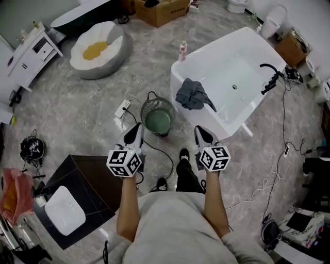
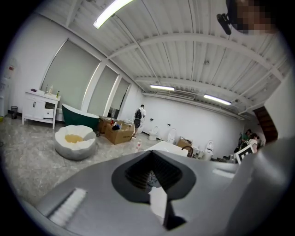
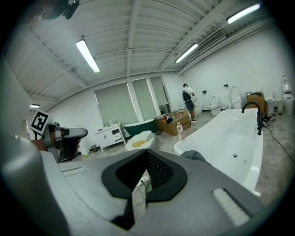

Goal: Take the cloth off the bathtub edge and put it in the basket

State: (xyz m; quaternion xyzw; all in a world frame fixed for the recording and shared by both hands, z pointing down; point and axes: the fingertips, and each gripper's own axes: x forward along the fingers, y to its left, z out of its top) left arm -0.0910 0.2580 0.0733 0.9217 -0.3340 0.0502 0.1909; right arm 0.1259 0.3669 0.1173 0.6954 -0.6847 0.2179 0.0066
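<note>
A grey-blue cloth (image 1: 193, 95) hangs over the near left rim of the white bathtub (image 1: 227, 62). On the floor just left of the tub stands a dark wire basket (image 1: 158, 116) with a green bottom. My left gripper (image 1: 136, 129) is held below the basket, its jaws together and empty. My right gripper (image 1: 202, 133) hovers below the cloth and short of the tub rim, shut with nothing in it. In the right gripper view the cloth (image 3: 196, 156) peeks over the closed jaws of the right gripper (image 3: 145, 173), beside the tub (image 3: 230, 133).
A power strip (image 1: 122, 109) and cables lie left of the basket. A pink bottle (image 1: 182, 50) stands at the tub's far corner. Farther off are a white round cushion (image 1: 98, 49) and a cardboard box (image 1: 162, 10). A black table (image 1: 87, 180) is at lower left.
</note>
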